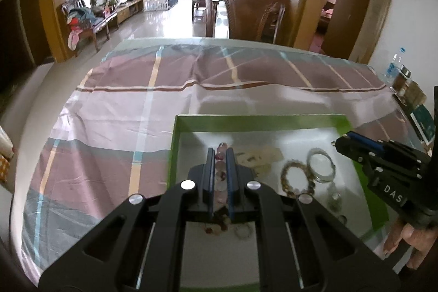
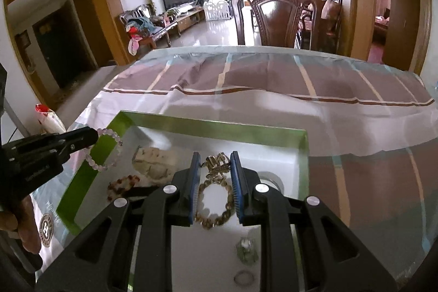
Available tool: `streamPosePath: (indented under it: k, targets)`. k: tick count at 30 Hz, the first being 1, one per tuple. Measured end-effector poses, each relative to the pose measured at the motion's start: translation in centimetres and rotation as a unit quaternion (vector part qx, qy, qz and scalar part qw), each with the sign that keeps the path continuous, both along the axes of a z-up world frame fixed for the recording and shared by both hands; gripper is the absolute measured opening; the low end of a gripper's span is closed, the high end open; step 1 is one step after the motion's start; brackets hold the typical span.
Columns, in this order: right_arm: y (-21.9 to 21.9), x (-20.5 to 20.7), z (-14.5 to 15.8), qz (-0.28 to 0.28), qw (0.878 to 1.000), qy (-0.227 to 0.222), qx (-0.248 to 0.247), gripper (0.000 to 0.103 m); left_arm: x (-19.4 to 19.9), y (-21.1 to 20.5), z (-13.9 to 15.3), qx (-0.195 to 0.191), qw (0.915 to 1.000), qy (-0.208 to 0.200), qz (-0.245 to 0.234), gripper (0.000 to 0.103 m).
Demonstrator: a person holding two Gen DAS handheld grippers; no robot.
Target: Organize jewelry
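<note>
A green-rimmed tray (image 1: 246,119) (image 2: 213,125) with a white floor lies on the table. My left gripper (image 1: 220,150) is shut on a pale pink and lilac bead bracelet (image 2: 105,149) and holds it over the tray's left rim; it shows at the left of the right wrist view (image 2: 90,136). My right gripper (image 2: 215,155) is shut on a gold chain bracelet (image 2: 216,199), which hangs between its fingers above the tray. In the tray lie a brown bead bracelet (image 1: 297,177), a silver bangle (image 1: 321,164), a reddish bead bracelet (image 2: 121,184), rings (image 2: 242,277) and a pale flat piece (image 2: 153,160).
The table (image 1: 123,111) wears a striped pink and brown cloth under clear plastic. A carved wooden chair (image 2: 276,18) stands at the far edge. Bottles and jars (image 1: 402,78) stand at the table's right edge. A white bag (image 2: 50,122) sits at left.
</note>
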State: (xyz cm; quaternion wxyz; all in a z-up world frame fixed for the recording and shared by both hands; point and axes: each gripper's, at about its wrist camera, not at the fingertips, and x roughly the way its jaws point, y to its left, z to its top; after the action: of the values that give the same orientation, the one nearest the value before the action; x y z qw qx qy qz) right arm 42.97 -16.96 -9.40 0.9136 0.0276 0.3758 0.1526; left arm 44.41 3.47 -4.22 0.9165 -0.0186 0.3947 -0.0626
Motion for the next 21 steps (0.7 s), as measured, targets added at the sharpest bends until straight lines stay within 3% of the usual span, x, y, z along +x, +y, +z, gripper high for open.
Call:
streamPosePath:
  k: [6,7,8,9,10,11,16,19,21]
  targets:
    - [0.8,2.0,-0.6,0.008,1.0,0.011,-0.006,0.023,1.9,0.4,-1.3,0.029,0.9993,0.008,0.022,0.009]
    - [0.8,2.0,-0.6,0.008,1.0,0.011,-0.007,0.027,1.8,0.5,-1.2,0.032,0.9991,0.003,0.028,0.021]
    - [0.7,1.9,-0.6,0.004,1.0,0.007,-0.007,0.037,1.5,0.6,-1.1,0.031,0.999,-0.004,0.031,0.058]
    - [0.4,1.4,-0.2,-0.005,1.0,-0.006,-0.004,0.043,1.0,0.8,-0.7,0.031,0.9987,-0.02,0.036,0.078]
    - [0.1,0.7,0.2,-0.012,1.0,-0.021,-0.003,0.057,0.2,1.0,-0.1,0.032,0.9976,-0.042,0.044,0.096]
    - [-0.1,-0.1,0.7,-0.019,0.999,-0.038,-0.003,0.067,-1.1,1.1,0.8,0.032,0.9953,-0.075,0.051,0.097]
    - [-2.9,-8.1,4.5,-0.046,0.993,-0.105,0.043,0.085,-8.5,1.6,4.3,0.0,0.9903,-0.135,0.035,0.099]
    - [-3.4,-13.4,5.6,-0.044,0.99,-0.129,0.031,0.099,-14.4,1.7,5.2,-0.016,0.9873,-0.157,0.022,0.099]
    - [-3.3,-17.2,5.7,-0.043,0.99,-0.137,0.01,0.099,-18.5,1.7,5.0,-0.026,0.9862,-0.162,0.018,0.099]
